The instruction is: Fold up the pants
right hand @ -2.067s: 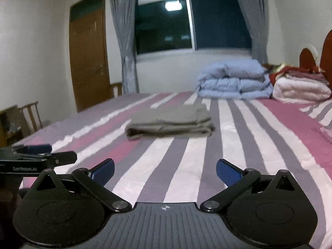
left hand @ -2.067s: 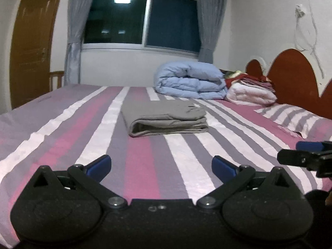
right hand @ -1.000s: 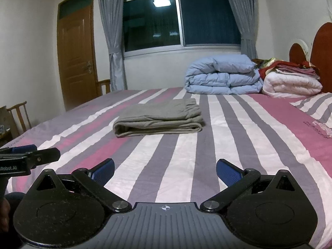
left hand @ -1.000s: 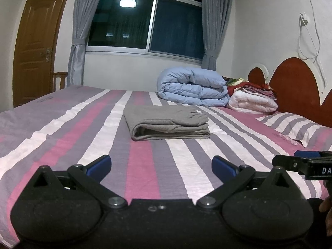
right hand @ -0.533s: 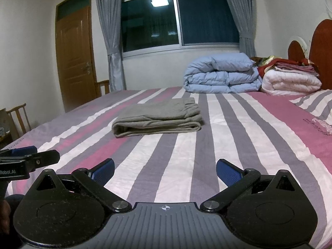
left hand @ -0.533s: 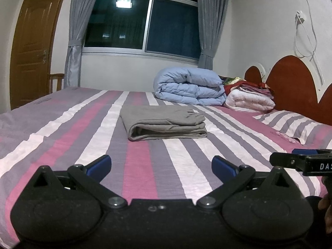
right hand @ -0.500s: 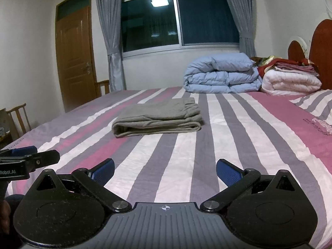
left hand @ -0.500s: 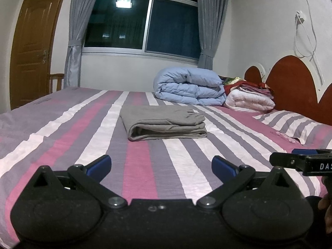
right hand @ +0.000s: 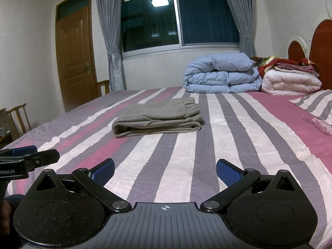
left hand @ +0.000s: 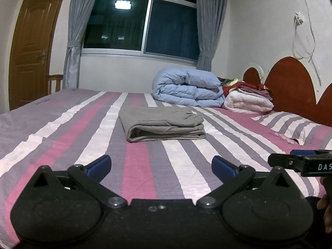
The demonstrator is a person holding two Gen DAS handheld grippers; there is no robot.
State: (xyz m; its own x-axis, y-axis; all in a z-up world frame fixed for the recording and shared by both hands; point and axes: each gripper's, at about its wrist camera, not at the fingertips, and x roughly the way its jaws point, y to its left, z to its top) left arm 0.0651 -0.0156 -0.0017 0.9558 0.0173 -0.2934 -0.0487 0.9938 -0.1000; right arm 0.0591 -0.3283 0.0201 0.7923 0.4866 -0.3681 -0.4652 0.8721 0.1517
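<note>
Grey pants (left hand: 161,123) lie folded in a flat stack on the striped bed (left hand: 62,137), in the middle of both views (right hand: 159,117). My left gripper (left hand: 160,166) is open and empty, held low over the bed well short of the pants. My right gripper (right hand: 165,171) is open and empty too, also well back from the pants. Each gripper shows at the edge of the other's view: the right one (left hand: 300,160) and the left one (right hand: 29,158).
A folded blue duvet (left hand: 188,89) and a white quilt with folded cloths (left hand: 249,99) lie at the head of the bed by the red headboard (left hand: 290,87). A striped pillow (left hand: 290,124) lies right. A door (right hand: 75,56) and chairs (right hand: 18,118) stand left.
Both views shift slightly; the grippers have stayed open and drifted a little, with the pants lying still on the bed.
</note>
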